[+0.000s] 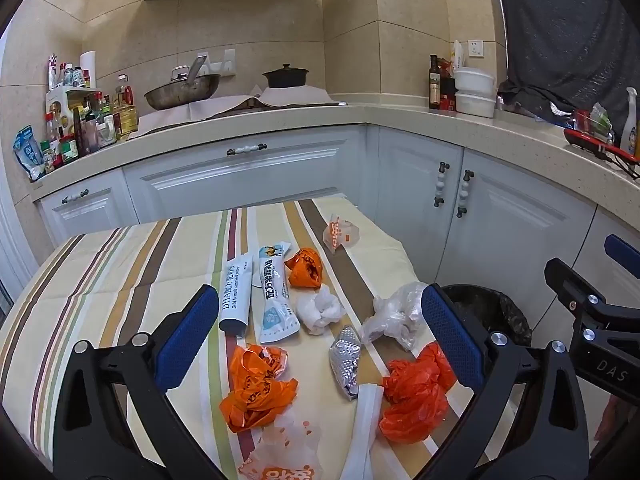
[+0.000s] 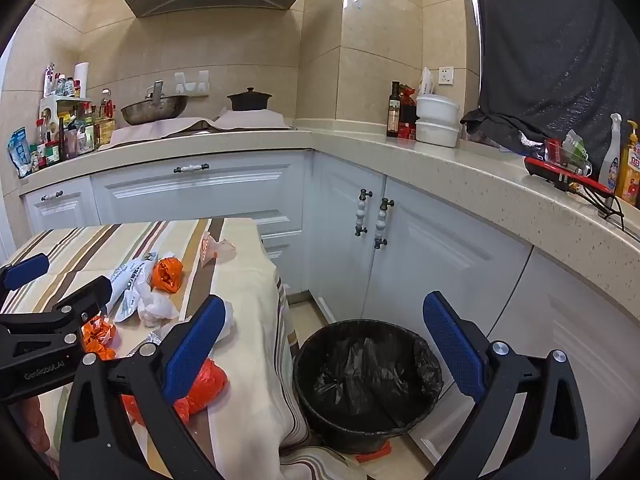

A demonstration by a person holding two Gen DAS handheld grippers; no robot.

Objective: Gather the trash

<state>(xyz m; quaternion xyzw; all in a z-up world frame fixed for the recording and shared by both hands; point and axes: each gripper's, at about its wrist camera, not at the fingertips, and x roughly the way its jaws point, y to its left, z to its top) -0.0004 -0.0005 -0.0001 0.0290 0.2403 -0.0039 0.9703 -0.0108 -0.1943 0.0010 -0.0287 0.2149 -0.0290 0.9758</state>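
Trash lies scattered on the striped tablecloth (image 1: 120,272): two white sachets (image 1: 276,296), a white tube (image 1: 237,296), orange plastic bags (image 1: 256,388) (image 1: 416,396), a small orange wad (image 1: 305,268), crumpled white tissue (image 1: 322,312), a clear bag (image 1: 394,316), a silver foil wrapper (image 1: 347,360) and an orange-printed wrapper (image 1: 340,234). My left gripper (image 1: 320,328) hovers wide open above this pile, holding nothing. My right gripper (image 2: 324,332) is wide open and empty over the black-lined bin (image 2: 368,384), which stands on the floor beside the table's right edge.
White cabinets (image 2: 420,264) run behind and right of the bin. The counter carries a wok (image 1: 182,90), a black pot (image 1: 286,76), bottles (image 1: 88,124), white containers (image 1: 474,94) and a red rack (image 1: 600,146). A dark cloth (image 2: 560,60) hangs at right.
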